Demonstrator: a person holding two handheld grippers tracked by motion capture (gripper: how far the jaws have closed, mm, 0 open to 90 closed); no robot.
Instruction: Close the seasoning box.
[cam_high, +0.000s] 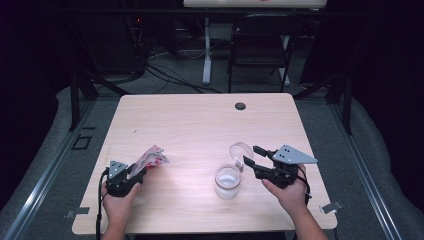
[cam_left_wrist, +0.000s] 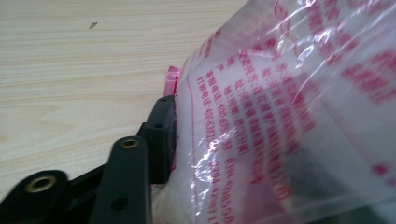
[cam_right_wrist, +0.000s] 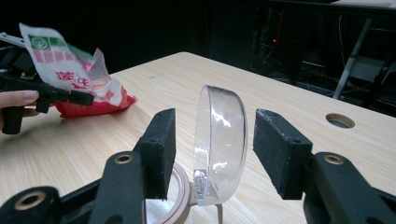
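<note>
Dark surroundings swallow all but a folding chair (cam_high: 260, 42) behind the pale bench (cam_high: 200, 125). At its near left, a red-printed plastic bag (cam_high: 150, 159) sits in the left claw (cam_high: 138, 173), covering one jaw; grip unclear. Near right, the right claw (cam_high: 252, 156) stands open around a clear jar's (cam_high: 227, 182) raised lid (cam_high: 241, 150), untouched.

Both grippers black: left gripper (cam_high: 141, 172), right gripper (cam_high: 248, 154). Each w/ grey 3-cornered plate on top, black cable trailing. Jaws blocky, brass-ringed screw holes. Forearms bare, no sleeves.
</note>
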